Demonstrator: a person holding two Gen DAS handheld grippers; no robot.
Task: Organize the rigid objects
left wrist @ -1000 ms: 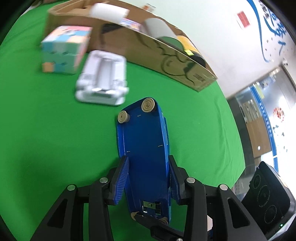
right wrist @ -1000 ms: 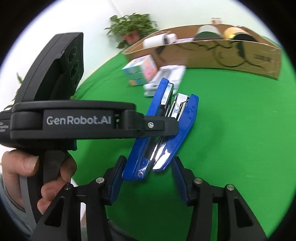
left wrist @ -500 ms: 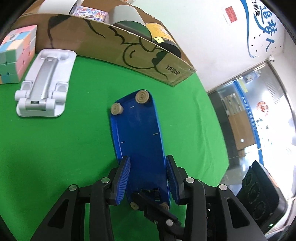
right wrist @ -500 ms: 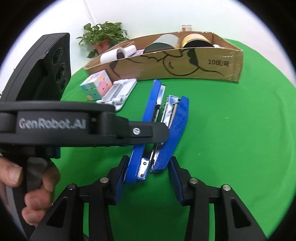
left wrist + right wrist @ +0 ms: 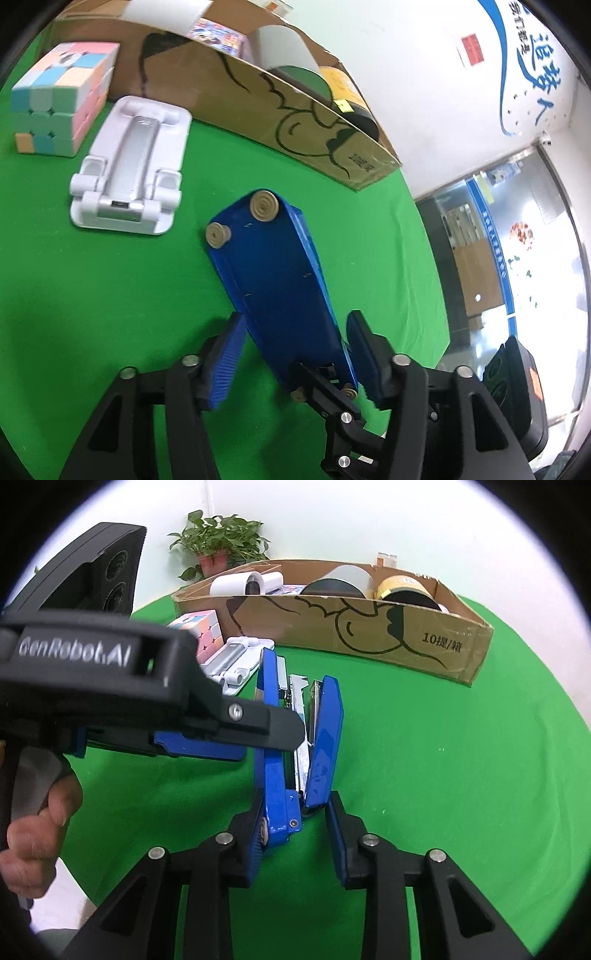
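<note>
**Clerk:** Start with the largest items. What is there, and how many?

**Inspector:** One green tabletop [image 5: 461, 775]. One open cardboard box [image 5: 369, 635] at its far side, with three rolls [image 5: 247, 583] showing above the wall. Anything deeper in the box cannot be counted. One blue stapler [image 5: 280, 288], one white phone stand [image 5: 129, 166] and one pastel cube [image 5: 62, 107]. The stand and the cube lie side by side in front of the box.

**Clerk:** Where is the stapler?

**Inspector:** It is between the two tools, short of the box, on edge with its mouth partly sprung. Its underside faces the left camera. I cannot tell whether it touches the cloth.

**Clerk:** And the tools?

**Inspector:** The left tool [image 5: 295, 317] straddles the base. Its jaws have just been opening, and both pads stand off the stapler, so it is released. The right tool [image 5: 295, 799] has just been closing on the hinge end. One pad lies on the base and the other meets the arm's heel, so I judge it to be grasping the stapler.

**Clerk:** How will it handle?

**Inspector:** My judgement is that it is rigid, fairly weighty for its size and not fragile. The glossy shell may slip and the hinged arm can swing. It is best held across the base and arm together, near the hinge or at mid-length, so that the squeeze keeps it closed.
</note>
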